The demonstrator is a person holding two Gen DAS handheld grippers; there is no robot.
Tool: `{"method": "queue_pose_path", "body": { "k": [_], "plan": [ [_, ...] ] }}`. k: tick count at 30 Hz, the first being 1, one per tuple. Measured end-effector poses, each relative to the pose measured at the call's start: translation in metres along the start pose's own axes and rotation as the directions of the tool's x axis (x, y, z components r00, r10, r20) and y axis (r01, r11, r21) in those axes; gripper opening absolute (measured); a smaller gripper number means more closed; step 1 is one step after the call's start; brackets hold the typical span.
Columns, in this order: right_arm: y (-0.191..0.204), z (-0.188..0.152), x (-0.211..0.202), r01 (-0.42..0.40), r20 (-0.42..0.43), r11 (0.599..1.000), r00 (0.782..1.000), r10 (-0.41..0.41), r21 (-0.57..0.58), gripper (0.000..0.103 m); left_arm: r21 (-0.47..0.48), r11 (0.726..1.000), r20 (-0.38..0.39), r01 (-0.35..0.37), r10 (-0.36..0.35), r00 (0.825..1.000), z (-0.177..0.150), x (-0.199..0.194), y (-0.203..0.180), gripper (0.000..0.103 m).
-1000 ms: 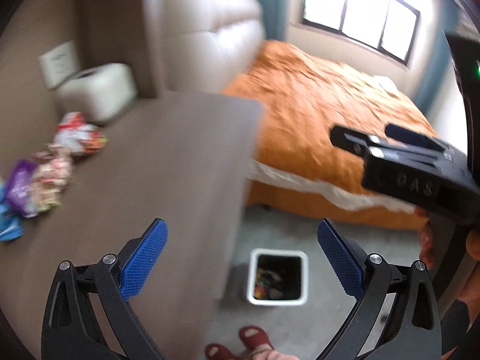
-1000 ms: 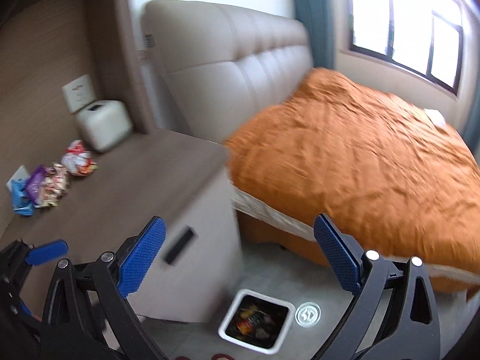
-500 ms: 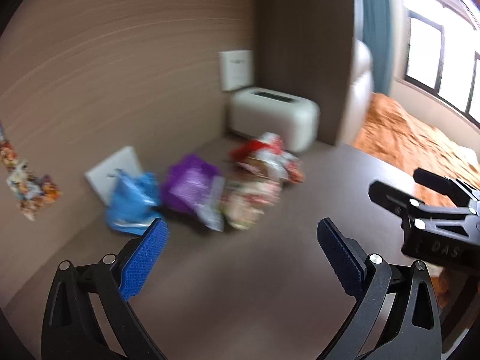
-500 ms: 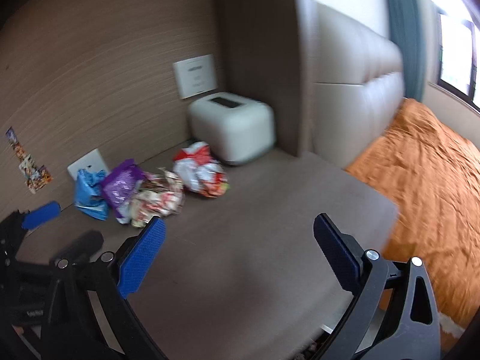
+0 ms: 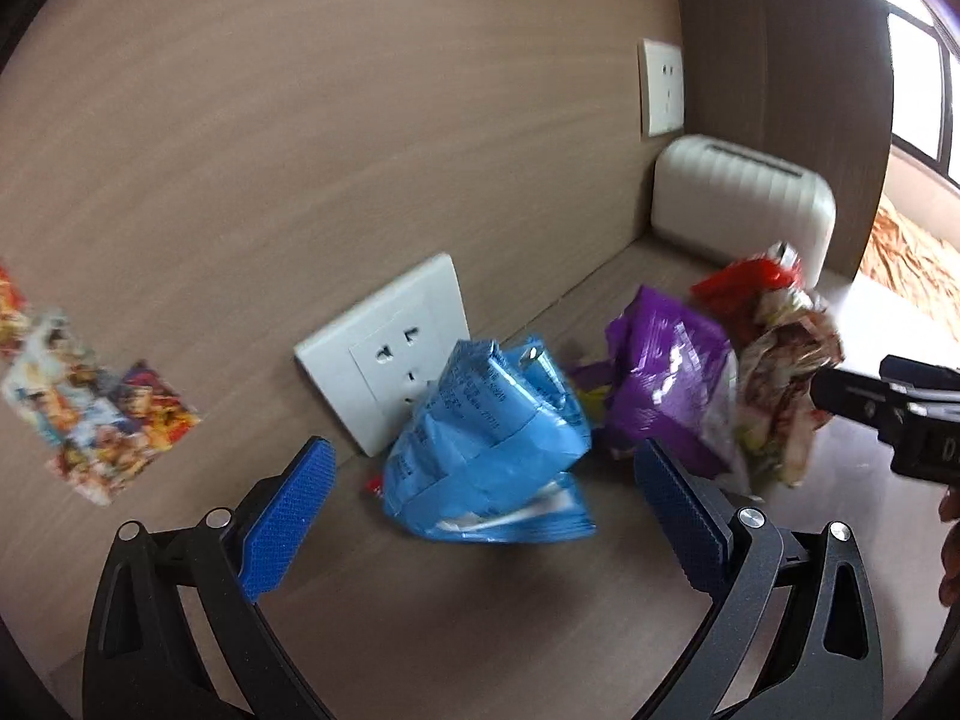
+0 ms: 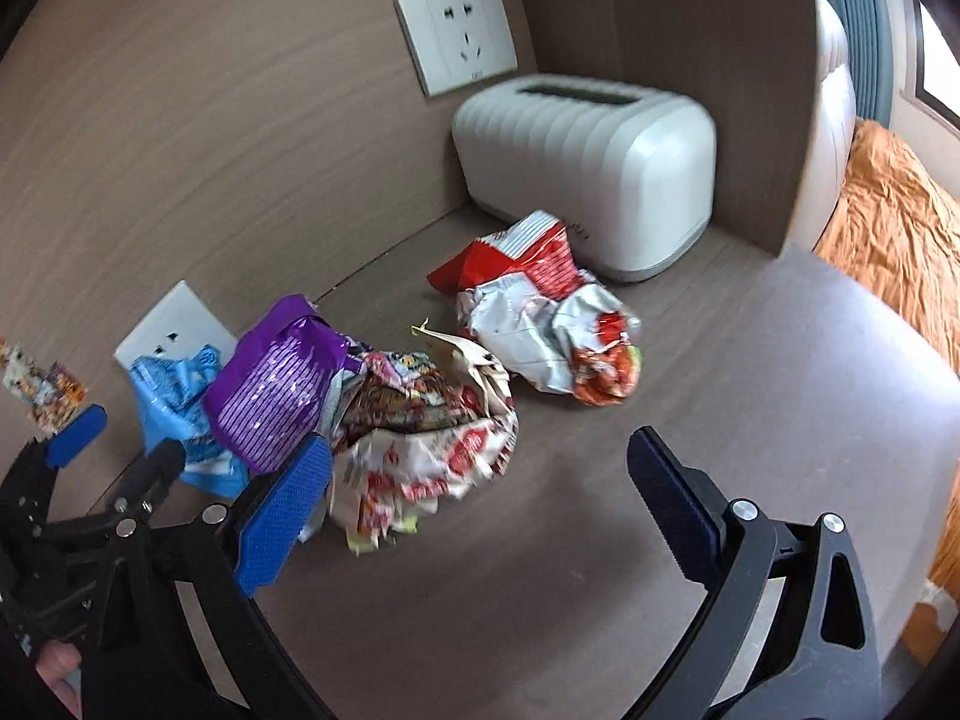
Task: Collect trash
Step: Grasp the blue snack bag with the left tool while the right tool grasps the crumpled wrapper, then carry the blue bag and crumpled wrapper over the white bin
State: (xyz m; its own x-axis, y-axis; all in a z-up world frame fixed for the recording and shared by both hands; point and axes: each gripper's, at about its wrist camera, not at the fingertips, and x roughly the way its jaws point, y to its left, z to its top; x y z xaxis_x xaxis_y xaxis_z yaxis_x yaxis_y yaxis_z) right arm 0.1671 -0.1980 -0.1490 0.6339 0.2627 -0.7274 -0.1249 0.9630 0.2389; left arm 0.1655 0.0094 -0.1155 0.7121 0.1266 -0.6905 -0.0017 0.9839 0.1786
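Several crumpled snack wrappers lie on the brown tabletop (image 6: pixel 690 396) by the wall. A blue wrapper (image 5: pixel 480 450) lies just ahead of my open, empty left gripper (image 5: pixel 480 516), between its fingers' line. A purple wrapper (image 5: pixel 666 384) and a patterned one (image 5: pixel 780 360) lie to its right. In the right wrist view the purple wrapper (image 6: pixel 276 384), a white-and-red patterned wrapper (image 6: pixel 420 438) and a red-and-silver wrapper (image 6: pixel 540 312) lie ahead of my open, empty right gripper (image 6: pixel 480 510). The blue wrapper (image 6: pixel 174 408) shows at far left there.
A white toaster-like box (image 6: pixel 600 168) stands at the back corner. Wall sockets (image 5: pixel 396 354) (image 6: pixel 462 30) are on the wood panel. A colourful sticker (image 5: pixel 96 420) is on the wall. An orange bed (image 6: pixel 894 228) lies to the right past the table edge.
Both grippers swung from the bed and floor bin toward the tabletop and moved close to the wrappers. The left now faces the blue wrapper. Both stayed open.
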Motion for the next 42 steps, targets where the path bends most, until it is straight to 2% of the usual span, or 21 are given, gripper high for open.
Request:
{"method": "queue_pose_path", "body": {
  "k": [5, 8, 10, 11, 12, 13, 14, 16, 23, 29, 32, 35, 38, 42],
  "plan": [
    [0.0, 0.006, 0.023, -0.059, -0.056, 0.994, 0.996, 0.064, 0.093, 0.098, 0.044, 0.999, -0.037, 0.019, -0.017, 0.999, 0.0, 0.028, -0.006, 0.098],
    [0.006, 0.008, 0.032, -0.071, -0.062, 0.993, 0.995, 0.078, 0.098, 0.098, 0.021, 0.997, -0.078, 0.075, -0.073, 0.994, 0.001, 0.046, -0.003, 0.098],
    [0.013, 0.01, 0.038, -0.095, -0.062, 0.991, 0.993, 0.1, 0.09, 0.089, 0.01, 0.994, -0.09, 0.111, -0.11, 0.99, 0.001, 0.053, -0.003, 0.098],
    [0.017, 0.01, 0.039, -0.106, -0.058, 0.991, 0.992, 0.111, 0.079, 0.075, 0.003, 0.993, -0.099, 0.122, -0.121, 0.988, 0.002, 0.057, -0.003, 0.097],
    [0.02, 0.01, 0.04, -0.111, -0.059, 0.991, 0.992, 0.115, 0.074, 0.065, -0.009, 0.99, -0.113, 0.14, -0.14, 0.984, 0.002, 0.061, -0.002, 0.094],
    [0.023, 0.011, 0.04, -0.117, -0.058, 0.991, 0.991, 0.121, 0.067, 0.064, -0.021, 0.986, -0.12, 0.164, -0.166, 0.979, 0.003, 0.064, -0.001, 0.088],
    [0.025, 0.011, 0.037, -0.125, -0.052, 0.99, 0.99, 0.128, 0.065, 0.062, -0.034, 0.983, -0.123, 0.181, -0.184, 0.975, 0.003, 0.066, 0.0, 0.077],
    [0.026, 0.011, 0.032, -0.137, -0.04, 0.988, 0.989, 0.14, 0.067, 0.062, -0.054, 0.976, -0.12, 0.212, -0.217, 0.969, 0.004, 0.067, 0.003, 0.076],
    [0.013, 0.006, -0.006, -0.167, -0.012, 0.985, 0.986, 0.168, 0.052, 0.062, -0.023, 0.964, -0.127, 0.266, -0.266, 0.955, -0.001, 0.061, -0.002, 0.071],
    [0.002, -0.002, -0.042, -0.156, 0.024, 0.988, 0.987, 0.156, -0.014, 0.062, -0.036, 0.96, -0.088, 0.276, -0.278, 0.957, -0.001, 0.029, 0.0, 0.071],
    [-0.003, -0.012, -0.063, -0.146, 0.042, 0.987, 0.988, 0.149, -0.068, 0.062, -0.034, 0.961, -0.052, 0.276, -0.277, 0.959, -0.001, 0.0, -0.001, 0.071],
    [-0.003, -0.023, -0.083, -0.133, 0.058, 0.984, 0.988, 0.141, -0.116, 0.062, -0.026, 0.954, -0.018, 0.299, -0.299, 0.954, -0.003, -0.036, -0.003, 0.071],
    [-0.01, -0.035, -0.097, -0.133, 0.058, 0.982, 0.988, 0.141, -0.131, 0.062, -0.028, 0.936, -0.005, 0.352, -0.352, 0.936, -0.003, -0.064, -0.011, 0.072],
    [-0.028, -0.046, -0.121, -0.114, 0.085, 0.984, 0.988, 0.127, -0.137, 0.062, -0.038, 0.891, 0.014, 0.453, -0.453, 0.891, 0.001, -0.093, -0.031, 0.072]
  ]
}}
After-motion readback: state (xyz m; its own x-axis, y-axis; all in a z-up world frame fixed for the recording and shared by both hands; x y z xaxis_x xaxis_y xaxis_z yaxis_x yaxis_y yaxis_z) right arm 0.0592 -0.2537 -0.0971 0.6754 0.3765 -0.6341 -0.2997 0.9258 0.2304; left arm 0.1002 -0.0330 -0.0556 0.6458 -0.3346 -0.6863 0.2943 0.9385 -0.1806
